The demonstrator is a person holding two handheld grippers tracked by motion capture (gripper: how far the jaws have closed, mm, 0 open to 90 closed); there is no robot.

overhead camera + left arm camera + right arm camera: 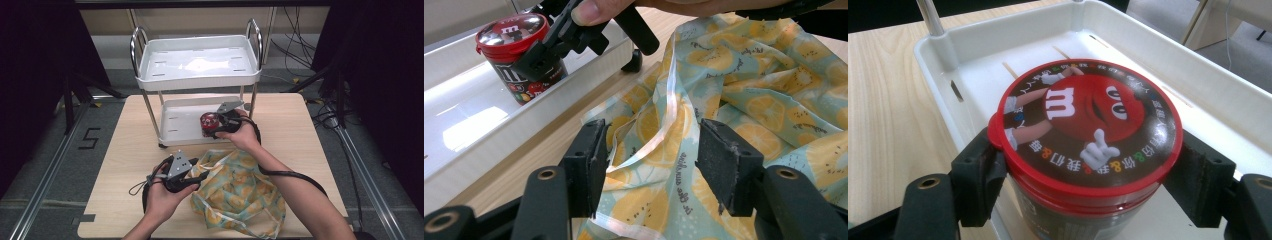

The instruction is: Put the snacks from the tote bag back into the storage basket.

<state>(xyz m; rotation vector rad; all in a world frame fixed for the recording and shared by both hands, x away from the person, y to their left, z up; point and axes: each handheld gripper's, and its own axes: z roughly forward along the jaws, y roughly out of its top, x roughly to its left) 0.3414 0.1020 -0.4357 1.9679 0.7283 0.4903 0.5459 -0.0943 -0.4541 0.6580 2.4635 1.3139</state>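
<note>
High view: wooden counter (120, 150) bearing a white two-tier trolley (150, 70); the right claw (216, 129) holds a red-lidded M&M's tub (208, 121) on the lower tray (172, 125), while the left claw (200, 176) rests at the near edge of a lemon-print fabric bag (240, 192) spread on the counter in front of the trolley. Cables trail from both claws; the top tray stands bare and glossy. Left gripper view: left claw (649, 155) with jaws standing apart, astride a fold and pale ribbon handle (664, 120) of the bag (774, 90), pads not pressing it; beyond, the right claw's jaws clasp the tub (511, 37) just inside the tray wall (549, 115). Right gripper view: right claw (1088, 175) clamped on the tub's sides beneath the lid rim; lid (1083, 120) printed with a red candy character and a ring of coloured characters; slotted tray floor (1068, 45) and a chrome post (930, 17) behind.
</note>
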